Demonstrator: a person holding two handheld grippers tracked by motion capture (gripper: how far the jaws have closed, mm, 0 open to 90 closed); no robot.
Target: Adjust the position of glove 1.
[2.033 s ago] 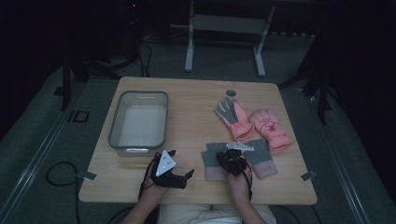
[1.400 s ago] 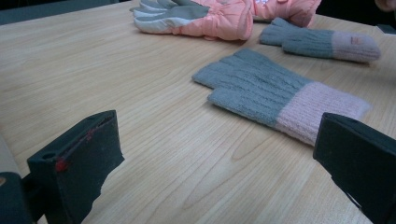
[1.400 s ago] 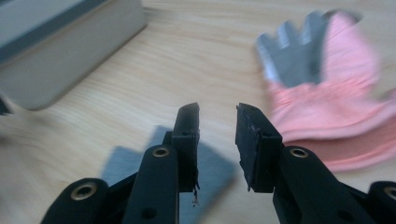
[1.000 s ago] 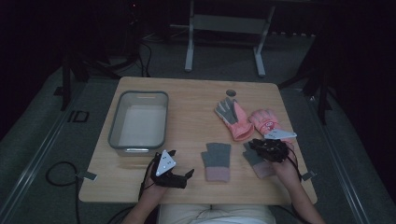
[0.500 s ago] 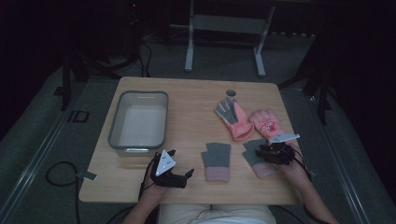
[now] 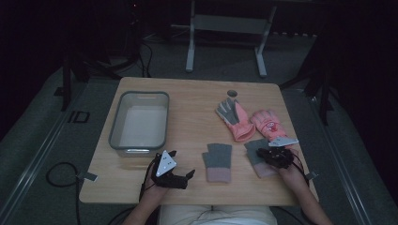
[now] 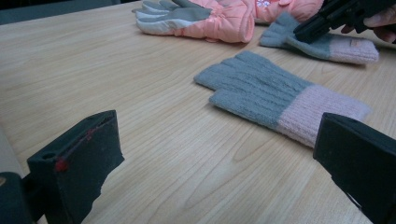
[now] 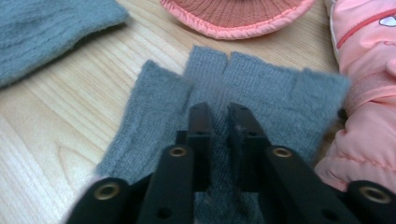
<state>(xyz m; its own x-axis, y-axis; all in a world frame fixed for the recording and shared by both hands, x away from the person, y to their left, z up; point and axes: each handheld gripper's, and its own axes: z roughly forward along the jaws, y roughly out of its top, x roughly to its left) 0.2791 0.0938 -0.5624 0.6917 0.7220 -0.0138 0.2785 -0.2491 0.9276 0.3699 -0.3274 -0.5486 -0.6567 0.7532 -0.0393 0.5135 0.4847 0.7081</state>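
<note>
- As the right gripper presses down on the grey knit glove at the table's right, its jaws have just been closing and now stand nearly together, pinching a fold of the grey wool between them, as the right gripper view shows.
- That glove lies flat on the wooden table, its grey end just beside the cuffs of two pink padded gloves; its mate, a second grey-and-pink knit glove, rests apart at the table's near middle.
- The left gripper sits near the front edge, jaws spread wide and holding nothing, close to a clear plastic bin.
- Judged from this, the step in hand is taking hold of the right-hand knit glove. To do it well, the pinch should gather enough wool to bear the glove's weight, since a thin fold could slip out on lifting.
- A straight, slow rise would keep the glove from dragging the pink padded glove beside it.
</note>
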